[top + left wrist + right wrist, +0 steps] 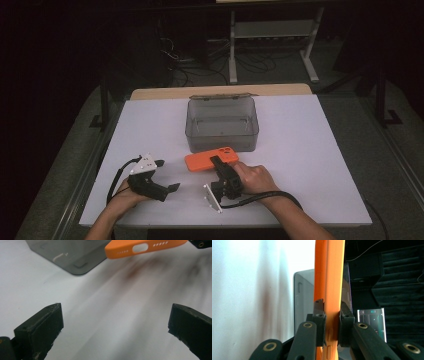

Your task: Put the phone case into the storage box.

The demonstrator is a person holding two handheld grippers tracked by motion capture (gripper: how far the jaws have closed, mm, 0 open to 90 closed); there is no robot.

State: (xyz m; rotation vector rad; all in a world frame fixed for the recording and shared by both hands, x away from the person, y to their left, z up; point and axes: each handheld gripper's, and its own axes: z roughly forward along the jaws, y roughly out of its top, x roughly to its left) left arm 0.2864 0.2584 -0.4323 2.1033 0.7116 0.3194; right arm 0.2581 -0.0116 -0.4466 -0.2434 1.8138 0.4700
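The right gripper (216, 162) is clamped on the orange phone (206, 159), its jaws pressed flat against both faces of the thin body, as the right gripper view shows plainly. In the high view the phone sits just in front of the grey box (222, 125), between the box and the person's right hand (255, 177). The left gripper view shows the phone's bottom edge (143, 247) with its port and speaker holes, and it seems to float a little above the table (310, 165), though the blur there makes it hard to say whether one corner touches.

The left gripper (167, 175) rests low on the table to the left, its jaws spread wide with nothing between them, pointing toward the phone but well apart from it.

The step in hand looks like the pick-up: the phone is gripped and being raised, and the open box behind it is the likely goal. The lid (220, 97) stands back at the far rim, so the opening is free.

The next move calls for lifting the phone over the near wall of the box, keeping the hold firm on the slick case, then lowering it inside before easing the jaws apart. The left gripper could steady the box if it slides.
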